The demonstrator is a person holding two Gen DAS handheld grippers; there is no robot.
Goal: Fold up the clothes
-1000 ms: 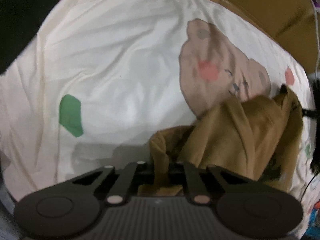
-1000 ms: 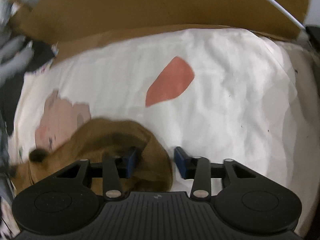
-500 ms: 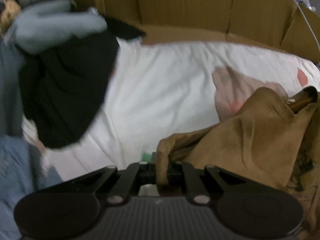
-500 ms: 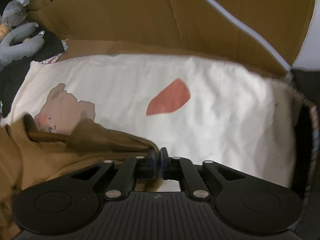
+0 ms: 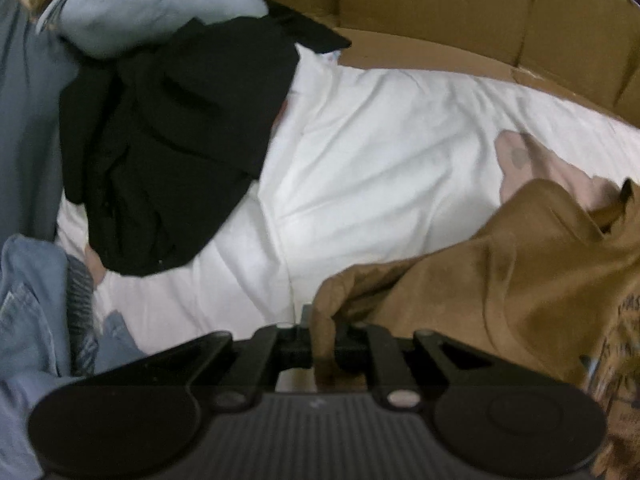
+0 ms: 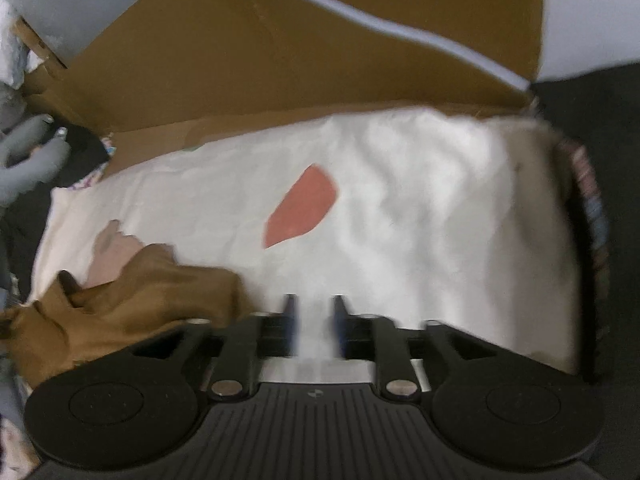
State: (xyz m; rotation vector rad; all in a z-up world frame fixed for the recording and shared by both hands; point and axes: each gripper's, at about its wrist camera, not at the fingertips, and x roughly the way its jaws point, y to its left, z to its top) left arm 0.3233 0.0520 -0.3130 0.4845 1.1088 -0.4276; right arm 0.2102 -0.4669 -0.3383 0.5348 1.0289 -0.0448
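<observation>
The left hand-held gripper (image 5: 322, 334) pinches an edge of the brown shirt (image 5: 532, 276), which drapes rightward over the white sheet (image 5: 380, 168). The right hand-held gripper (image 6: 312, 316) stands parted and grips nothing, just right of the shirt's bunched edge. Farther back, black clothes (image 5: 172, 140) lie at the sheet's left edge; a red patch (image 6: 302, 206) marks its middle. Cardboard (image 6: 280, 48) lines the far edge.

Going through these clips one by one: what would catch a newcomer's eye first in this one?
Probably the brown garment, bunched at the right of the white bed sheet, one edge pinched in the left gripper. Next, the black garment heaped at the sheet's left end, and the coral patch printed mid-sheet. The right gripper is open with nothing between its fingers; the brown cloth lies just to its left.
</observation>
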